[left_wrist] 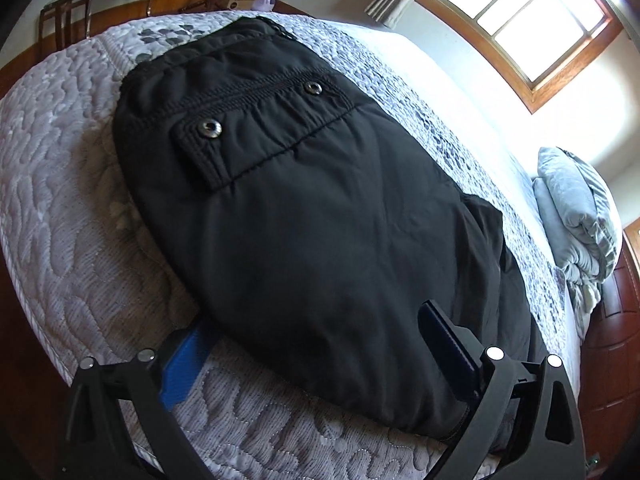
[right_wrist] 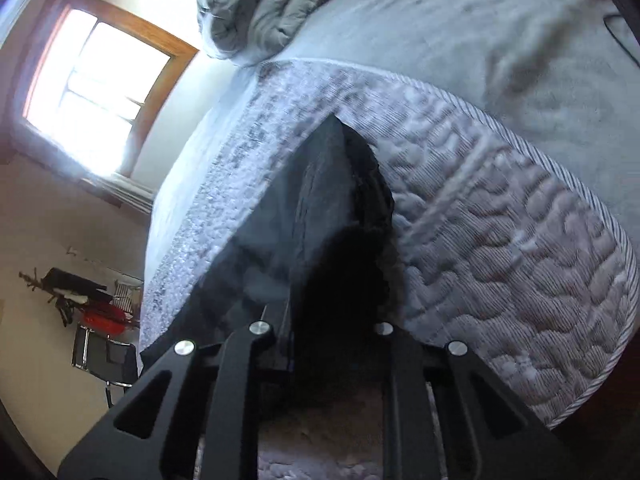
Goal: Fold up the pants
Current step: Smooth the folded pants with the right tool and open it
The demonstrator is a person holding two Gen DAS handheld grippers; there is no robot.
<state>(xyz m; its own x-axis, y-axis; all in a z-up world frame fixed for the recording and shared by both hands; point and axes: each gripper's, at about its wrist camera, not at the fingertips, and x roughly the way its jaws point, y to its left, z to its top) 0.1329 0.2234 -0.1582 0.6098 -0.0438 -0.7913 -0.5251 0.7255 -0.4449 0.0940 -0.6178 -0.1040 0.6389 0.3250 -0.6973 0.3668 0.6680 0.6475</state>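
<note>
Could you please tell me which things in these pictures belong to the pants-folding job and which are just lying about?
Part of the job:
black pants, folded on the quilted mattress
left gripper, open around the pants' near edge
right gripper, fabric between its fingers

Just lying about:
bundled grey duvet
black chair
window

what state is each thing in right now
pants: folded, flat on the mattress
pocket flap: snapped shut
left gripper: open, fingers astride the pants' near edge
right gripper: looks shut on pants, blurred
duvet: bundled at the bed's far end
</note>
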